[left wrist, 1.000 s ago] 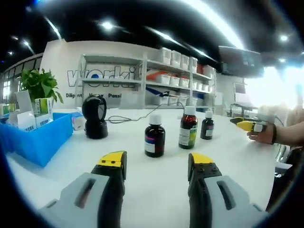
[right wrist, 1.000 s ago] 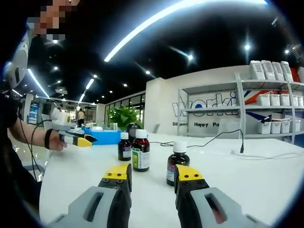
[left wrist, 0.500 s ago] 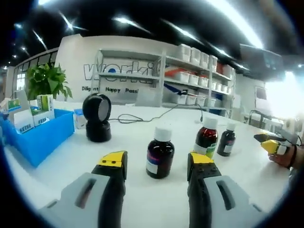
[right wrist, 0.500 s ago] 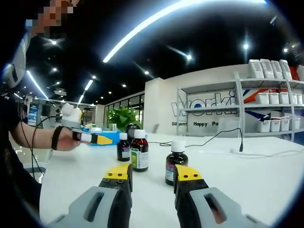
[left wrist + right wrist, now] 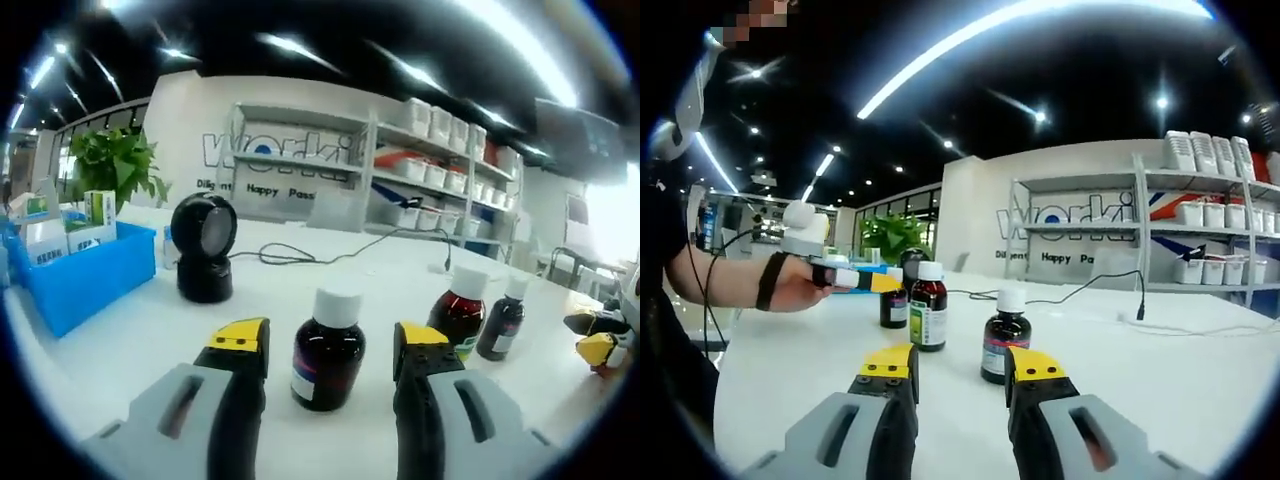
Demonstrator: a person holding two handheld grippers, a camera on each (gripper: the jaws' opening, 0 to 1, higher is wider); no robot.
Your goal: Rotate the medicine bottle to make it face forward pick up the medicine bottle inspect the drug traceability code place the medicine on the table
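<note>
Step in hand, prob.: approaching for rotate/pick-up. Left gripper [image 5: 332, 345] is hovering w/ jaws spread wide, holding nothing, framing nearest medicine bottle [image 5: 326, 350] standing upright on white table [image 5: 120, 340], not touching. Next: advancing, closing on bottle body. Right gripper [image 5: 960, 362] is likewise spread, empty, low over table.

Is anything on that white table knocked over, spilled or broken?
Nothing stands out. The three medicine bottles stand upright with white caps on, the table around them looks dry, the black scanner sits upright with its cable trailing away, and boxes stand in the blue bin.
</note>
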